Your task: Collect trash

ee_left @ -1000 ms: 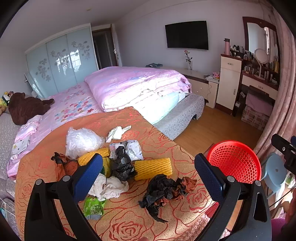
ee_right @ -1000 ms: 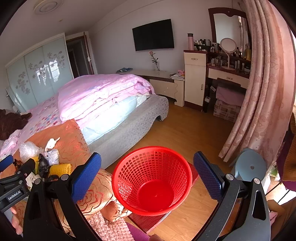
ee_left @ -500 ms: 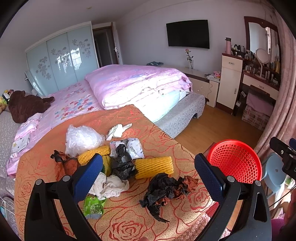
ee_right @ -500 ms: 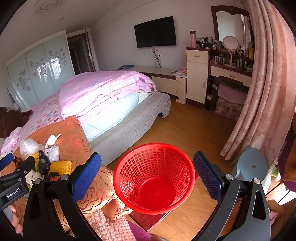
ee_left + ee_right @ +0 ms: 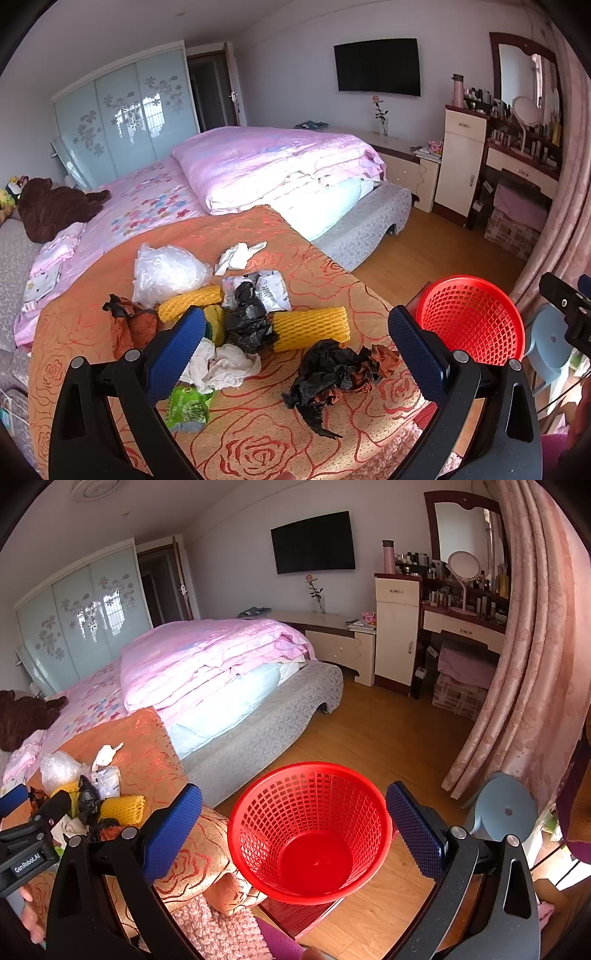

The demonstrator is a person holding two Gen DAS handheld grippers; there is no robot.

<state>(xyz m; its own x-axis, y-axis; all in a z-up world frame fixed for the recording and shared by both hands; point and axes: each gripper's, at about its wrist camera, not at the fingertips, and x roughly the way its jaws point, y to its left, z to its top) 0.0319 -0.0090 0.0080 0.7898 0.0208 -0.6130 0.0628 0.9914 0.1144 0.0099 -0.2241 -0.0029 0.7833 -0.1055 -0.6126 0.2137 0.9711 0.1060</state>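
Note:
Trash lies on the orange rose-patterned cover (image 5: 258,443): a crumpled black and brown bag (image 5: 336,369), a yellow foam net sleeve (image 5: 310,326), a black bag (image 5: 247,317), white tissue (image 5: 221,365), a green wrapper (image 5: 188,406), a clear plastic bag (image 5: 166,271) and a brown wad (image 5: 129,325). My left gripper (image 5: 295,347) is open and empty above the pile. An empty red mesh basket (image 5: 310,830) stands beside the cover's right edge. My right gripper (image 5: 293,827) is open and empty above the basket.
A bed with a pink quilt (image 5: 273,162) lies behind the cover. Wood floor (image 5: 384,734) runs to a dresser (image 5: 397,627) and pink curtain (image 5: 532,664). A blue-grey stool (image 5: 506,808) stands right of the basket.
Both views have shifted slightly; the trash and basket sit a little lower and nearer in frame. Both grippers stay open and empty.

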